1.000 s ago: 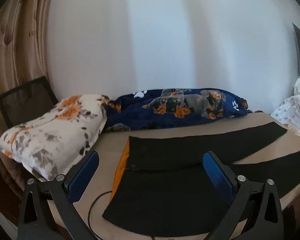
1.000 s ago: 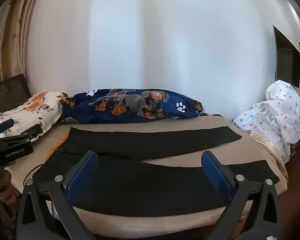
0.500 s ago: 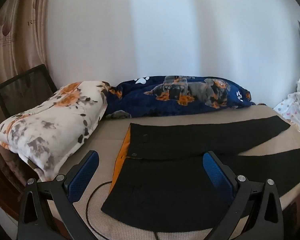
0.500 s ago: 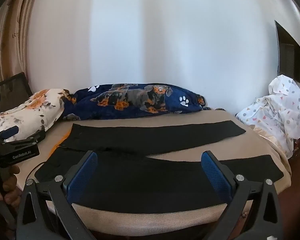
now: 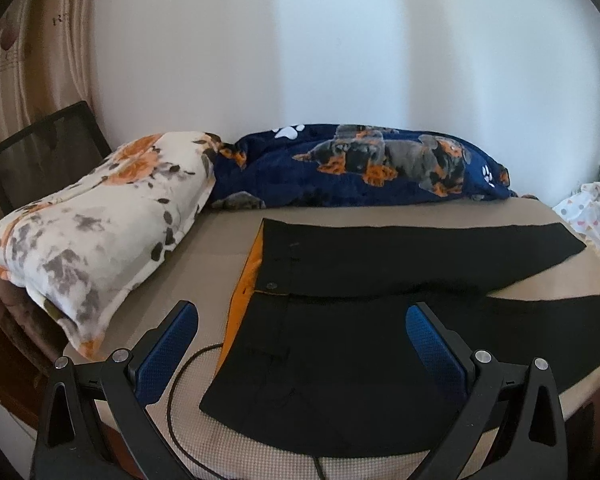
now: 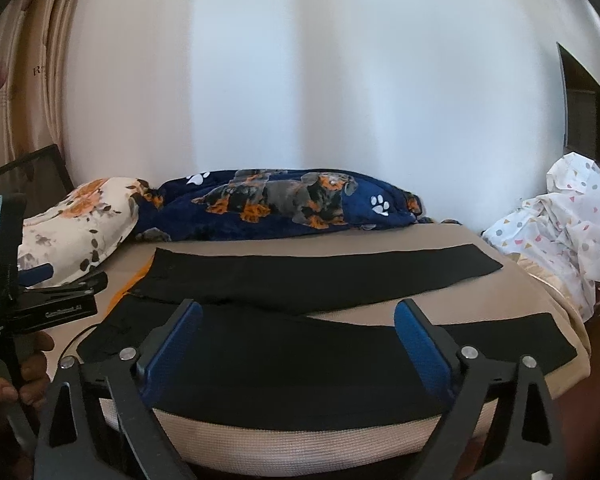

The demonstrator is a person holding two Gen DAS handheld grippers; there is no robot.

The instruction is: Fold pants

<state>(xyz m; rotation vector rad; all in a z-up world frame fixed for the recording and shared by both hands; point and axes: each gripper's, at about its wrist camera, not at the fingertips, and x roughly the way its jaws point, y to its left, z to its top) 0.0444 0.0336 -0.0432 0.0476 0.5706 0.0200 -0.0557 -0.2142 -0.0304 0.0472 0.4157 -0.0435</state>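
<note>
Two views show our work. Through the left wrist camera, our left tongs (image 5: 302, 334) gape wide, gripping nothing, over the waist end of the black pants (image 5: 380, 320) spread flat on the bed (image 5: 212, 256), beside a floral pillow (image 5: 96, 224). Through the right wrist camera, our right tongs (image 6: 298, 334) also stand wide and unladen above the near pant leg (image 6: 340, 356); a dog-print blanket (image 6: 284, 204) lies behind.

Pants (image 5: 364, 320) black, orange lining; pillow (image 5: 96, 220) white, orange-grey floral; blanket (image 5: 360, 168) navy, dog print; mattress (image 5: 216, 272) beige.
</note>
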